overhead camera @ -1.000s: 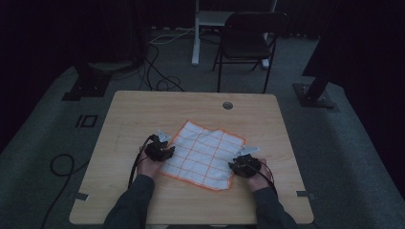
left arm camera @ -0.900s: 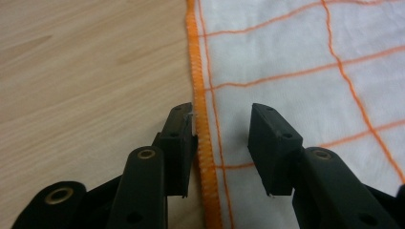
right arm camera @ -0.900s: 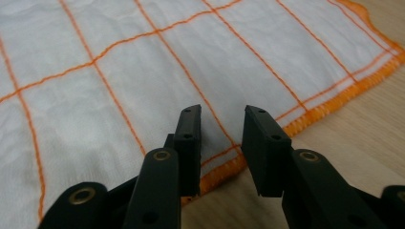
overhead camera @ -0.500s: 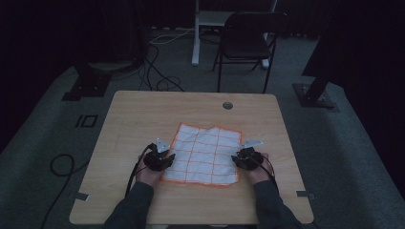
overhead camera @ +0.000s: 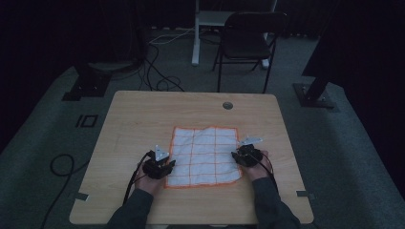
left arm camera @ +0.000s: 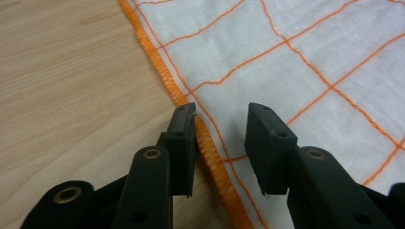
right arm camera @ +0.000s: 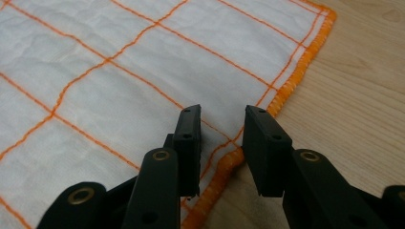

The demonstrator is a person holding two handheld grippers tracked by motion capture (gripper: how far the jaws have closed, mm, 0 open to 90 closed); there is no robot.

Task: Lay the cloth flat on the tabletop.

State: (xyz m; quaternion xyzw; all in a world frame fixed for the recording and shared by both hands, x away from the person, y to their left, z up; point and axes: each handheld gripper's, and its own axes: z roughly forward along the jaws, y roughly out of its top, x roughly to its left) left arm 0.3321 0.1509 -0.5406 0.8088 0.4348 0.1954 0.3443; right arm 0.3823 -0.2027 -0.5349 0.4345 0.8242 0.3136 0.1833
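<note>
**Open jaws at both side hems of a checked cloth**

Fingers of the left gripper (left arm camera: 220,143) stand apart with a clear gap, and they straddle the orange stitched hem of the white cloth with an orange grid (left arm camera: 296,62); one black finger (left arm camera: 184,143) sits over bare wood just outside the hem, the other over the fabric. Nothing is pinched between them. The right gripper (right arm camera: 222,145) is spread about as wide, its jaws set over the cloth's opposite hem, one above the weave and one above the edge where the wood begins, and it too grips nothing.

From the high view, the left gripper (overhead camera: 159,164) sits at the cloth's near-left side and the right gripper (overhead camera: 248,155) at its right side, each held in a hand with a dark sleeve coming in from the bottom edge. The cloth (overhead camera: 204,155) lies spread flat, slightly wrinkled, on the near half of the light wooden table with rounded corners (overhead camera: 143,114).

Farther along the tabletop, a small round grommet hole (overhead camera: 228,105) sits near the far edge. Beyond the table, the room is dim: a grey carpeted floor (overhead camera: 43,143), black cables (overhead camera: 157,78) looping over it, a dark folding chair (overhead camera: 248,43), and black stand bases to the left (overhead camera: 88,83) and right (overhead camera: 315,95).
</note>
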